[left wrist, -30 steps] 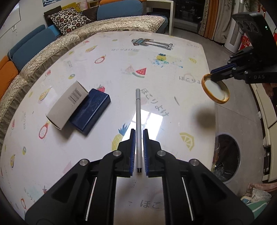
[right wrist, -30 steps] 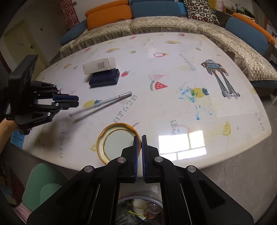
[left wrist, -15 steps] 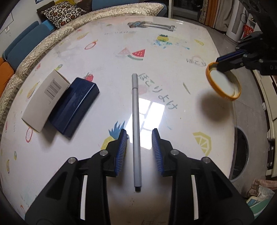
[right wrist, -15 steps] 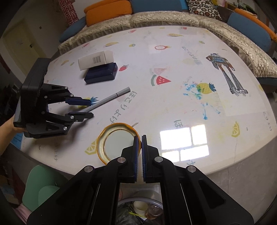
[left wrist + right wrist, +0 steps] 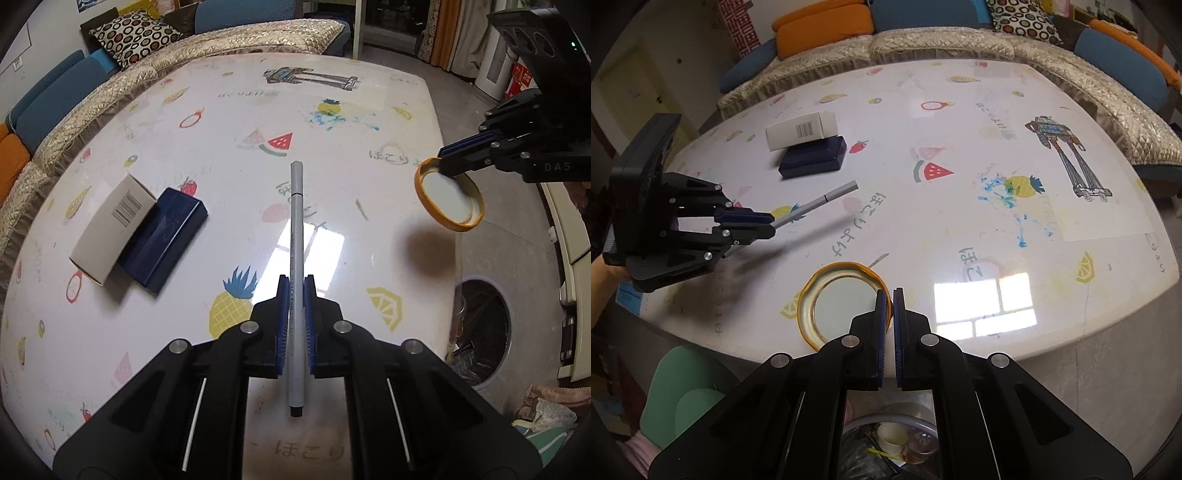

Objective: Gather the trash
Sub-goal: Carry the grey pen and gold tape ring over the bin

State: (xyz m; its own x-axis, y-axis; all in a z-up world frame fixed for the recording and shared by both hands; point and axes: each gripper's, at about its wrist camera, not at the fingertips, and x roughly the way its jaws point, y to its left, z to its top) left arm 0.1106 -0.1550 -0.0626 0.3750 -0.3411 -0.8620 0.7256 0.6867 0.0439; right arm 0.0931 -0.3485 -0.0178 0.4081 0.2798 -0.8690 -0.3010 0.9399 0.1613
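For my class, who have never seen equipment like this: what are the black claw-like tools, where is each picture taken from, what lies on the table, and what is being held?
Each black claw is a hand-held two-finger gripper with a camera looking along its fingers, so each picture is one gripper's own view. The left gripper is shut on a long grey pen, lifted above the fruit-patterned white table. The right gripper is shut on the rim of a round orange-edged jar lid, held near the table's edge, above a round bin of rubbish on the floor. On the table lie a white barcoded carton and, touching it, a dark blue box.
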